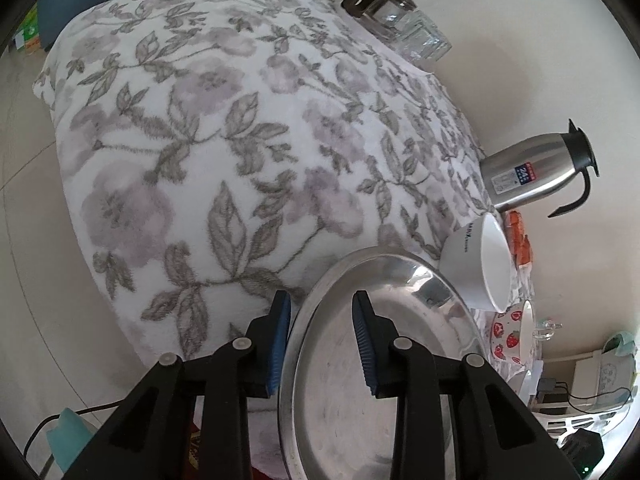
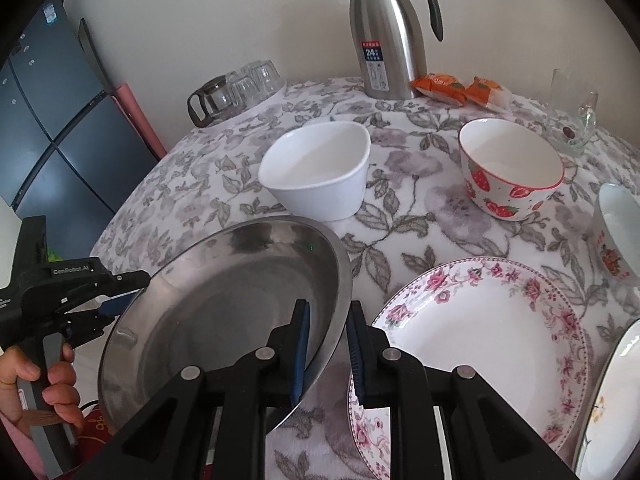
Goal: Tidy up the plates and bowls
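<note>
A steel plate (image 2: 224, 300) is tilted off the tablecloth's near edge; floral plate (image 2: 480, 340) beside; white bowl (image 2: 320, 172), strawberry bowl (image 2: 508, 176) apparently mid-table.

The steel plate (image 2: 224, 304) is bare metal, brushed and dull at its middle with a brighter sheen toward the rim, and the jug (image 2: 386, 40) far on the table is satin stainless steel with a glossy black plastic lid and handle. The tablecloth (image 2: 408, 236) is soft, fuzzy, matt cloth, while the white bowl (image 2: 320, 172), the strawberry bowl (image 2: 508, 168) and the rose-rimmed plate (image 2: 480, 336) look like smooth glazed ceramic. Both the left gripper (image 1: 322, 340) and the right gripper (image 2: 328, 344) are matt black plastic with ribbed blue pads (image 2: 301, 348), and the tumblers (image 2: 248, 84) at the far left are clear glass.
</note>
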The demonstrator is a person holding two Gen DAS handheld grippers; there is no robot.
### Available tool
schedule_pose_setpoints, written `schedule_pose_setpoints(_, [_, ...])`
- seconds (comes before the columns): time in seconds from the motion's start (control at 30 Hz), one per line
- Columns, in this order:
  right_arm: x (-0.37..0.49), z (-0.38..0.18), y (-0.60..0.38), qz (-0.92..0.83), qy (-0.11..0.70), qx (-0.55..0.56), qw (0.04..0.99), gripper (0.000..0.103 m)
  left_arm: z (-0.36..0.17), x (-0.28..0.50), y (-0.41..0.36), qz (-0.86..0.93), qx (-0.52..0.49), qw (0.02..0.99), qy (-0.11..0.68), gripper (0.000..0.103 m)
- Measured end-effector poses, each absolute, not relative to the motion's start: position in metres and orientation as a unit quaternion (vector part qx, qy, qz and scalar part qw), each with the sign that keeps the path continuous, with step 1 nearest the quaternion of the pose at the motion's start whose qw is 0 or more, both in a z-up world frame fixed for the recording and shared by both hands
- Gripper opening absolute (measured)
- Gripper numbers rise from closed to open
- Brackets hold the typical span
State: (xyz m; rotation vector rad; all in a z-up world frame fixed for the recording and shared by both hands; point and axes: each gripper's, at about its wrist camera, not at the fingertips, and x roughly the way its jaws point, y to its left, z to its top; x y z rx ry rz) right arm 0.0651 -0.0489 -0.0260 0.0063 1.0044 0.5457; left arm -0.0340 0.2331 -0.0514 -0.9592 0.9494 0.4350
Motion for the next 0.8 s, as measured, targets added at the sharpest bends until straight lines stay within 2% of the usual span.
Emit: schedule_pose_setpoints(0.8, [0.048, 0.000, -0.063, 0.266, 0.440, -0.030, 0.857, 0.020, -0.024, -0.038, 0.218, 0.179, -0.429, 0.794, 0.392, 0.033])
